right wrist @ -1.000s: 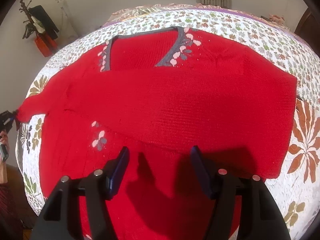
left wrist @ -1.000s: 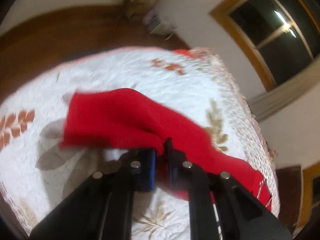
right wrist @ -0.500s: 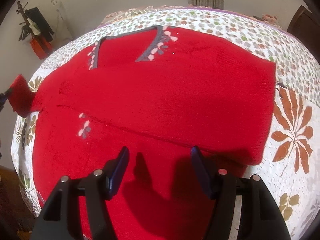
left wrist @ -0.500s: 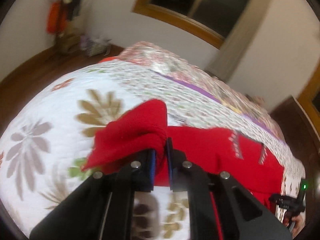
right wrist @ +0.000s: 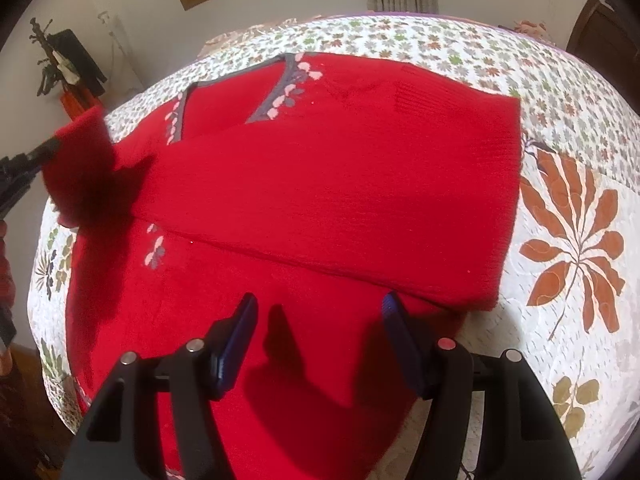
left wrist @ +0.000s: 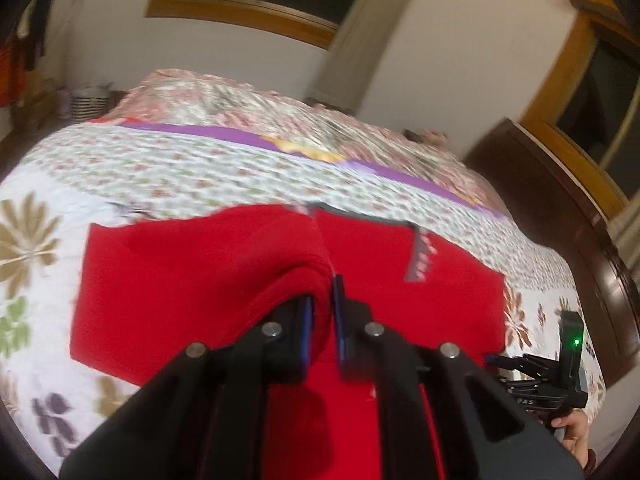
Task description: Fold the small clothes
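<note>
A red knitted sweater (right wrist: 320,184) with a grey V-neck and pink flower trim lies on the quilted bed, one sleeve folded across its chest. My left gripper (left wrist: 322,304) is shut on the cuff of the other sleeve (left wrist: 224,280), held lifted above the sweater's left side. From the right wrist view that raised sleeve cuff (right wrist: 80,148) shows at the far left with the left gripper (right wrist: 44,148) pinching it. Over the sweater's lower part my right gripper (right wrist: 318,316) hovers open, with nothing between its fingers.
The floral quilt (right wrist: 560,220) covers the bed all around the sweater. A dark wooden headboard (left wrist: 560,200) runs along the far right in the left wrist view. A coat stand (right wrist: 60,68) is by the wall beyond the bed. The person's hand (left wrist: 574,432) holds the right gripper.
The left gripper has swung the sleeve cuff up and in from the bed's edge towards the sweater's body. The right gripper stays open and has shifted little.
</note>
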Motion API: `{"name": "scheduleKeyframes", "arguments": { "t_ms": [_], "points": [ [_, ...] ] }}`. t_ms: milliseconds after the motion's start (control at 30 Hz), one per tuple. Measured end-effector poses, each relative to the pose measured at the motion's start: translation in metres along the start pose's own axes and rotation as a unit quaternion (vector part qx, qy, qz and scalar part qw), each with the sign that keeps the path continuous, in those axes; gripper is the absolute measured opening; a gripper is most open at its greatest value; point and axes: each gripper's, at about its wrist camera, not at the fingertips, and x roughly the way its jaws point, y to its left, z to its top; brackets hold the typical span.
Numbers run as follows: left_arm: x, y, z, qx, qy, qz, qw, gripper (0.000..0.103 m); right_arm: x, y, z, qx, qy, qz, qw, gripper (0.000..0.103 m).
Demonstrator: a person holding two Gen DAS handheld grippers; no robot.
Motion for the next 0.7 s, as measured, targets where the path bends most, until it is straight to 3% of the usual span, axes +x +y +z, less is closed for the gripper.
{"name": "scheduleKeyframes", "arguments": {
  "t_ms": [233, 367, 500, 600, 700],
  "points": [
    [0.071, -0.022, -0.026, 0.008, 0.084, 0.012, 0.9964, 0.011, 0.003, -0.005, -0.005, 0.001, 0.005, 0.000, 1.000, 0.067],
    [0.096, -0.016, -0.044, -0.005, 0.135, 0.007, 0.9908, 0.028, 0.006, -0.005, -0.005, -0.003, 0.006, 0.000, 1.000, 0.068],
    [0.073, -0.010, -0.053, -0.004, 0.137, -0.015, 0.9904, 0.064, 0.003, -0.009, -0.007, -0.004, 0.007, -0.001, 1.000, 0.068],
    [0.033, 0.008, -0.056, -0.026, 0.123, -0.048, 0.9908, 0.065, -0.003, -0.009, -0.007, -0.004, 0.005, -0.014, 1.000, 0.068],
    [0.003, 0.029, -0.054, -0.030, 0.091, -0.021, 0.9952, 0.065, -0.011, 0.006, -0.003, -0.022, 0.001, -0.009, 1.000, 0.068]
  ]
}}
